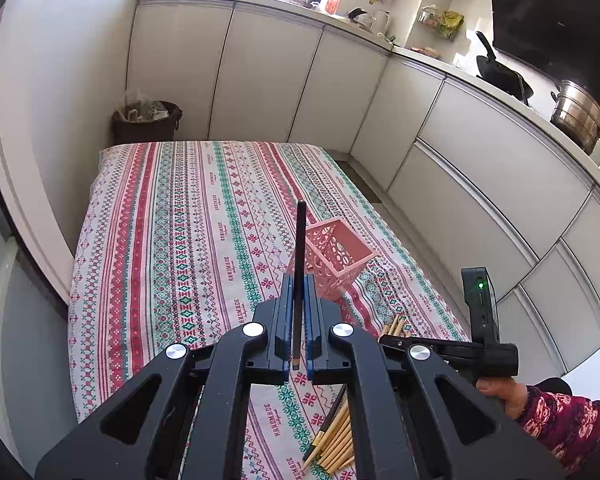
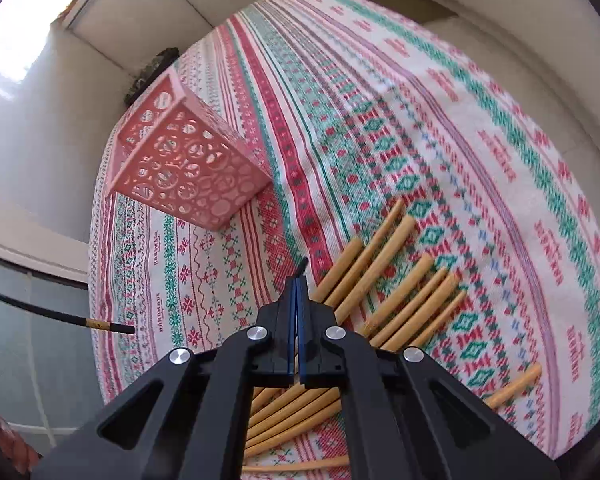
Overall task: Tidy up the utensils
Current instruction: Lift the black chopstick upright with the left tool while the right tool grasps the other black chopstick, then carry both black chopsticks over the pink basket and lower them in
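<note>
Left claw, jaws drawn together on a single dark chopstick, which stands nearly upright between the blue pads and projects well beyond the claw's tip. In the right wrist view the same dark chopstick, with a yellow band near its end, enters from the left edge, well to the left of the right claw.

Right claw, jaws pressed together; a thin dark tip shows just past the pads, but whether it is pinched between them cannot be told.

Heap of tan bamboo chopsticks lying on the surface immediately beneath and to the right of the right claw, fanned in rough parallel.

Pink perforated plastic basket, square in section, standing just beyond and right of the left claw's tip; ahead and to the left of the right claw, apart from the heap.

Surface covered by a cloth with red, green and white patterned stripes.

A hand in a dark red patterned sleeve grips the right tool's handle, right of the left claw.
</note>
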`<state>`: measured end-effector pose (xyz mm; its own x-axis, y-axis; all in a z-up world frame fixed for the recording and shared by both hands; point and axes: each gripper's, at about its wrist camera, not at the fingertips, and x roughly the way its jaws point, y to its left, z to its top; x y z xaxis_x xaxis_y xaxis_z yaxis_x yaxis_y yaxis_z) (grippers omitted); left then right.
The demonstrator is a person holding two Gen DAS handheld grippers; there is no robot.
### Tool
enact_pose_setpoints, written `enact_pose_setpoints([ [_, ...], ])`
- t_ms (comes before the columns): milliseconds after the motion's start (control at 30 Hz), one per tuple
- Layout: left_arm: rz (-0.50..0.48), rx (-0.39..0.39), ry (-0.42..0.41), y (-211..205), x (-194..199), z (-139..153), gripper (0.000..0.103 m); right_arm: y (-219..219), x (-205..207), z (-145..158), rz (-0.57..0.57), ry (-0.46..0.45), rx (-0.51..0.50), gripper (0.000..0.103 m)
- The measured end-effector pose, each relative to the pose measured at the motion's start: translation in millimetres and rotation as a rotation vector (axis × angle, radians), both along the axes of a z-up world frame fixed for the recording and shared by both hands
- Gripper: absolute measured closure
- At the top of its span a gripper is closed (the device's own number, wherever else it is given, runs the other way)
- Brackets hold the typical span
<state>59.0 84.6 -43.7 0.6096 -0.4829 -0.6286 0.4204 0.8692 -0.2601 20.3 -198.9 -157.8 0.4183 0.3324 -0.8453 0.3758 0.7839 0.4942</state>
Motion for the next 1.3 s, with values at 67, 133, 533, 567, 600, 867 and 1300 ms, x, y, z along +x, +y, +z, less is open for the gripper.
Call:
enact_pose_setpoints([
  [67, 0.001, 0.000, -0.008, -0.9, -4.5, 2.3, 0.099, 10.4, 17.1, -0.6, 0.018, 0.032, -0.029, 0.098],
  [133, 0.006, 0.004, -0.018, 1.0, -8.9, 4.0, 0.099, 22.3, 29.0, -3.0, 0.048, 0.090, -0.078, 0.097],
  [533, 0.016, -0.011, -0.032, 11.8, -10.2, 8.1, 0.099, 108.7, 42.5, -12.1, 0.158, 0.126, -0.348, 0.036],
  [567, 0.019, -0.013, -0.033, 13.1, -10.1, 8.4, 0.099, 110.0, 40.5, -11.2, 0.121, 0.126, -0.377, 0.045],
  [600, 0.023, -0.015, -0.033, 14.1, -9.7, 8.7, 0.099, 111.8, 40.1, -10.3, 0.102, 0.120, -0.402, 0.062],
  [867, 0.029, -0.040, -0.026, 15.2, -8.2, 8.3, 0.099, 61.1, 9.5, -7.8, -0.006, -0.014, -0.085, 0.096],
  [1300, 0.037, -0.037, -0.087, 4.8, -26.8, 22.2, 0.099, 50.7, -72.8, 70.5, 0.080, -0.403, -0.044, 0.097],
])
